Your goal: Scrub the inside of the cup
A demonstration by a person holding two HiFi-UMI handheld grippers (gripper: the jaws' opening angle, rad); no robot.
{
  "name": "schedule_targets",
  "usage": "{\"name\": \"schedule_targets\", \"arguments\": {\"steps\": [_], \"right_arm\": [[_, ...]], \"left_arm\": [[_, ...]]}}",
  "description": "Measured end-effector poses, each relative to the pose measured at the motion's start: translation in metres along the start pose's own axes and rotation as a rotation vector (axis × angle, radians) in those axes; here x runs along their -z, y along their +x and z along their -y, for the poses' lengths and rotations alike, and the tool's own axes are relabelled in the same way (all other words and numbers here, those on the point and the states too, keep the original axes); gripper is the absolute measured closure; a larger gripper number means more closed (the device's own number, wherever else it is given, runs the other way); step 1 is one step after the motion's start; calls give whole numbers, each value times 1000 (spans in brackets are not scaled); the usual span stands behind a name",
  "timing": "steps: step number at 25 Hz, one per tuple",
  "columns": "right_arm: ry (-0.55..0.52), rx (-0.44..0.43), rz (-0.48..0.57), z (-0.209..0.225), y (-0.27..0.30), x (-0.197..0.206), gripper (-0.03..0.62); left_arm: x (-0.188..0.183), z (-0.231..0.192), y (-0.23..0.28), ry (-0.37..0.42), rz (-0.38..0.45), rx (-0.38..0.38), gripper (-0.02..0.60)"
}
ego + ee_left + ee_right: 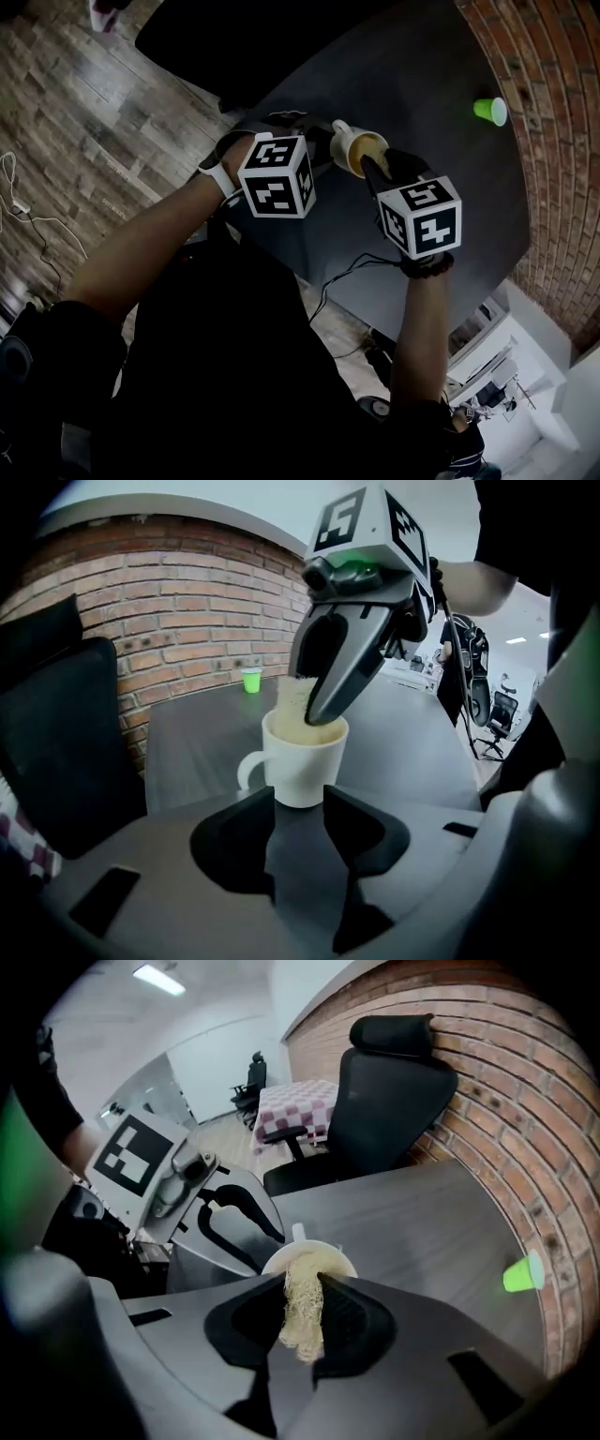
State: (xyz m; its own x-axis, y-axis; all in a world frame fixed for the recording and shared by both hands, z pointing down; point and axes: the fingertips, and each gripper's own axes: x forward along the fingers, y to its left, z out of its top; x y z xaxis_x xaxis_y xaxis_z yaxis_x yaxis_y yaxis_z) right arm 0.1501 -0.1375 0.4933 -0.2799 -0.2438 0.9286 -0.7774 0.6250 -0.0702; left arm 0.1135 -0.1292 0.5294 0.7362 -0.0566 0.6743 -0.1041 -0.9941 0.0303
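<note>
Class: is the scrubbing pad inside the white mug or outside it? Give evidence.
Inside. The right gripper holds the scrubbing pad, whose end dips past the rim of the white mug.

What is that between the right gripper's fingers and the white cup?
A pale stringy scrubbing pad, pinched by the right gripper, reaches down into the white ceramic cup. The right gripper view shows it.

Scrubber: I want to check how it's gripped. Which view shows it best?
The right gripper view: the scrubber sits pinched between the right gripper's jaws, reaching into the cup. The left gripper view shows only a tuft above the rim; the head view, a tan blur inside.
</note>
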Motion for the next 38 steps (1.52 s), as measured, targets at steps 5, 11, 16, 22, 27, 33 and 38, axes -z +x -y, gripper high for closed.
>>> {"name": "schedule_targets", "arguments": {"steps": [5,11,16,22,27,33,38], "right_arm": [[-65,-16,-75,-8,29,4,511],[-33,-71,-56,-14,22,0,511],[-42,-95,12,-18,-13,-13,511],[-45,-51,85,-13,-53,-20,511],[-17,-34,64,-10,-40,-7,511],[-118,8,-3,-16,-6,-8,511],[-263,-15,-77,-30,13,-2,511]], "left_arm": [[11,15,17,-99,11,2,410],[20,-6,12,-135,8,-42,410],[24,-36,4,-121,-10,-62,409],[7,-34,12,40,19,29,409],[8,-31,24,187,-37,74,410],[5,-28,19,267,-36,71,458],[9,-21,6,231,-18,40,506]]}}
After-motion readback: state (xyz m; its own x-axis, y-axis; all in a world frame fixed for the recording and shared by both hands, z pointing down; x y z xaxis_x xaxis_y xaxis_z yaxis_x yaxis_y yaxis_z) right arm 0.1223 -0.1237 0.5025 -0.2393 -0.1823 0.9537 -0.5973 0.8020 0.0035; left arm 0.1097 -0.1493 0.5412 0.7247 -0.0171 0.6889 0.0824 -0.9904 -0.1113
